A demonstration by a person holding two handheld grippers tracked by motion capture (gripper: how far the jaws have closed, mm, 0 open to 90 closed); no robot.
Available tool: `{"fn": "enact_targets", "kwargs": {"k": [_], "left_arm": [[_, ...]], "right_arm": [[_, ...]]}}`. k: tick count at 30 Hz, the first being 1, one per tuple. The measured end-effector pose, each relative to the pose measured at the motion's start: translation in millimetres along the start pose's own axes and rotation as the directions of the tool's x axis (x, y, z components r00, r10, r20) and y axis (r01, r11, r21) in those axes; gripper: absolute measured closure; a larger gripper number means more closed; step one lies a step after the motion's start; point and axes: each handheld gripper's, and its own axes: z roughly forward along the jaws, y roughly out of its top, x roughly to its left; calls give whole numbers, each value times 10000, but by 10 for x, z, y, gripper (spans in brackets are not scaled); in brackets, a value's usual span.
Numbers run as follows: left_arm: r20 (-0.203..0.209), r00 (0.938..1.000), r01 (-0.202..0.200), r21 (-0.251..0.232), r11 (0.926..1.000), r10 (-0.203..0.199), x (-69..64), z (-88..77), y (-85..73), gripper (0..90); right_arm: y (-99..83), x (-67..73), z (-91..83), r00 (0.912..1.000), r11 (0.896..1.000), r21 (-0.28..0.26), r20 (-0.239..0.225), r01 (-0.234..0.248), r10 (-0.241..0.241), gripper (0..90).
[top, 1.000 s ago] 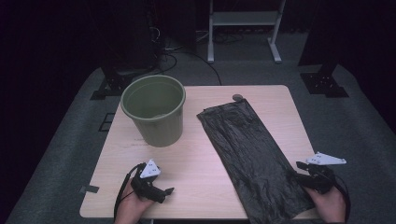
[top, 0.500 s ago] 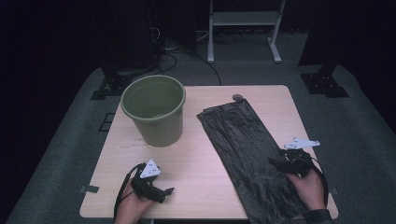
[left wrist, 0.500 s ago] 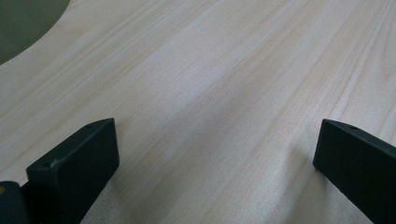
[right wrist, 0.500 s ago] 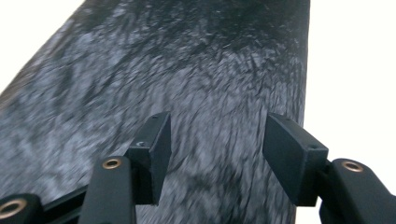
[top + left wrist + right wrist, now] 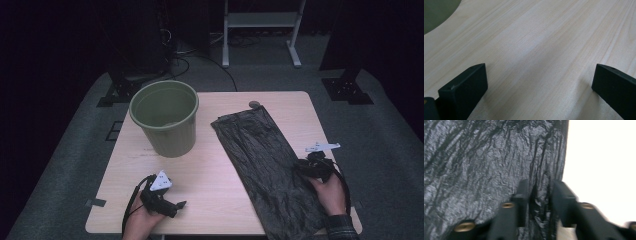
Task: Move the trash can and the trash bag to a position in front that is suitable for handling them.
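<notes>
Black plastic bag (image 5: pixel 267 165) pinched by right hand-held gripper (image 5: pixel 306 165)

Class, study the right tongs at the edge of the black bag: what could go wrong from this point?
1. The right tongs have just been closing on a thin fold near the edge of the black bag; it may slip free.
2. Lifting by one edge could drag the bag off the table.
3. The left tongs sit open, apart from the bag, giving no support.
</notes>
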Motion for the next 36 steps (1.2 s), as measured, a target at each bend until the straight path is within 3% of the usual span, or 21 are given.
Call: {"fn": "enact_targets", "kwargs": {"k": [2, 3, 8, 14, 16, 19, 20, 24, 26, 32, 36], "left_arm": [[2, 10000, 2, 0, 10000, -2, 0, 0, 0, 0], [0, 10000, 4, -2, 10000, -4, 0, 0, 0, 0], [3, 10000, 2, -1, 10000, -2, 0, 0, 0, 0], [24, 10000, -11, 8, 10000, 11, 4, 5, 6, 0], [23, 10000, -16, 7, 10000, 16, 5, 6, 7, 0], [29, 10000, -16, -2, 10000, 16, 6, 8, 8, 0], [32, 10000, -15, -3, 10000, 15, 6, 9, 9, 0], [32, 10000, -10, -14, 10000, 10, 6, 10, 9, 0], [34, 10000, -9, -14, 10000, 9, 6, 10, 9, 0], [35, 10000, -15, -12, 10000, 15, 7, 11, 10, 0], [34, 10000, -16, -11, 10000, 16, 6, 10, 9, 0]], "right_arm": [[-8, -6, -7, 9999, 10000, 16, -125, 33, -33, 888], [-11, -9, -9, 9997, 9999, 31, -199, 104, -104, 900], [-16, -16, -32, 9996, 9996, 130, 101, 257, -258, 900], [-138, -235, -261, 9959, 9998, -116, 885, -155, 164, 900], [-159, -242, -292, 9949, 9999, -151, 1012, -16, 31, 717], [-150, -144, -353, 9936, 9982, -474, 1082, 381, -327, 503], [-144, -105, -365, 9940, 9971, -591, 1012, 470, -408, 469], [-134, 9, -335, 9996, 9951, -961, -120, 239, -252, 303], [-120, 78, -262, 9979, 9966, -824, -646, 50, -103, 197], [-102, 252, -118, 9924, 9965, -739, -1138, 385, -467, 86], [-120, 326, -29, 9923, 9966, -574, -1046, 598, -656, 39]]}}
